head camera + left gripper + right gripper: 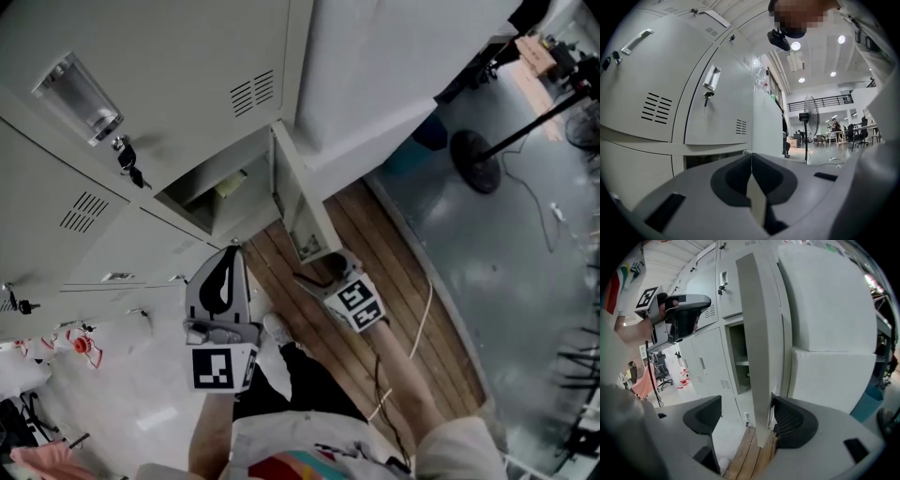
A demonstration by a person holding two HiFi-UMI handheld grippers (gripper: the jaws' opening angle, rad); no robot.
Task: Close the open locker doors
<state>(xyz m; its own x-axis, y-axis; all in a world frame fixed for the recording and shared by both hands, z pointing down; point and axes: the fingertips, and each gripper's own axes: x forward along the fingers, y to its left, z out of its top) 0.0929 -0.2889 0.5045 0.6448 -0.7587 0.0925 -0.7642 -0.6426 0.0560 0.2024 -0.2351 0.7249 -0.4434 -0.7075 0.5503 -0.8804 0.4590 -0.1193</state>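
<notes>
Grey sheet steel, thin and stiff: the open locker door [300, 202] stands swung out from its compartment [211, 195], above a strip of wooden flooring [375, 244]. The right gripper [323, 270] straddles the door's free edge with jaws parted. In the right gripper view one pad touches the door's face and the other stands clear. The left gripper [228, 251] hangs nearby, jaws pressed together on nothing. The panel likely swings lightly on its hinges, so a push on the flat near that free edge should serve. Smooth paint would give a pinch little hold.
</notes>
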